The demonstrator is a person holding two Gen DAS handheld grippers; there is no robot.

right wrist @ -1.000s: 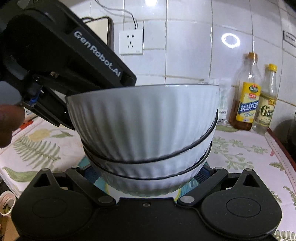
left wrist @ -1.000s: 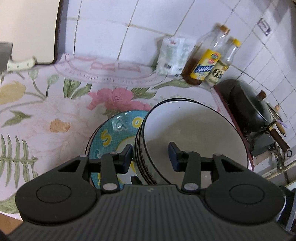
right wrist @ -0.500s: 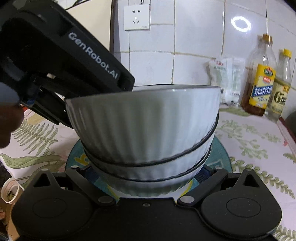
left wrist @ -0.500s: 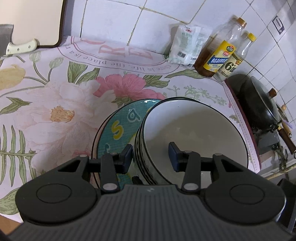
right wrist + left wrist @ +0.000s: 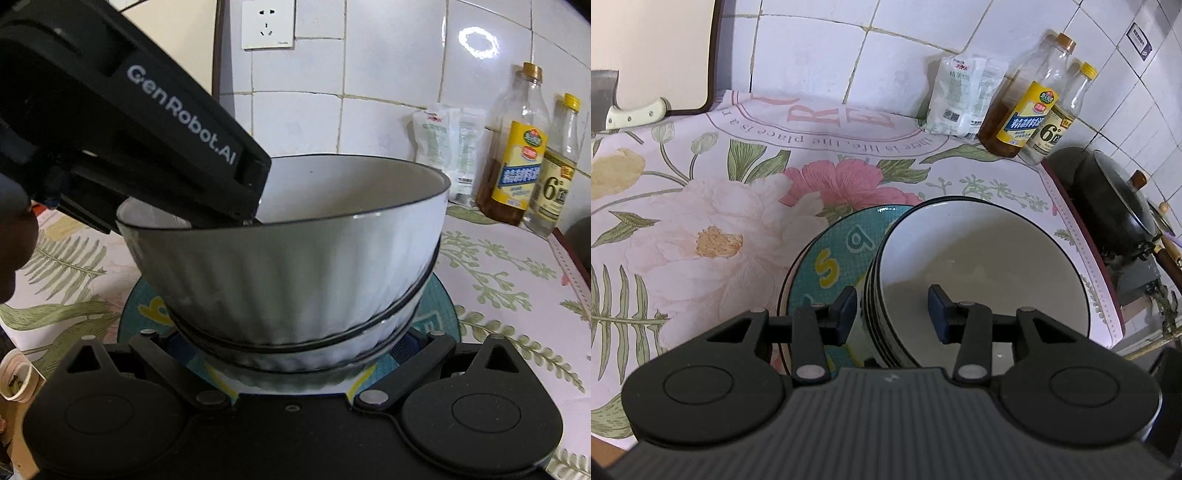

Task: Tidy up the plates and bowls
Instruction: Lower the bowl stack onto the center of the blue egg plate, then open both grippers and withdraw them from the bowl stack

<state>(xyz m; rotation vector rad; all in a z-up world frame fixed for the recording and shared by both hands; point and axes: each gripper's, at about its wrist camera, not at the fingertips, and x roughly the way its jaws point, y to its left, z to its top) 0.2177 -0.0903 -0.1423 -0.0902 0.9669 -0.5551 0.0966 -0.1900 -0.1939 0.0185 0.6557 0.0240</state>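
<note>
A stack of white ribbed bowls (image 5: 979, 266) with black rims stands on a teal patterned plate (image 5: 831, 258) on the floral tablecloth. My left gripper (image 5: 892, 314) straddles the near rim and is shut on it, one finger outside the stack and one inside the top bowl. In the right wrist view the same bowls (image 5: 295, 266) fill the middle, with the teal plate (image 5: 439, 306) under them. The left gripper (image 5: 251, 218) reaches down onto their far rim. My right gripper (image 5: 291, 345) has its jaws wide, with the pads against the lowest bowls on both sides.
Two oil bottles (image 5: 1030, 110) and a white packet (image 5: 964, 96) stand by the tiled wall. A black lidded wok (image 5: 1115, 206) sits to the right, past the counter edge. A cutting board (image 5: 653, 51) and a cleaver (image 5: 613, 107) lean at the back left. A hand (image 5: 14, 251) shows at the left.
In the right wrist view the bowls now show their inside and more of the teal plate shows beneath them. Both grippers keep the same hold.
</note>
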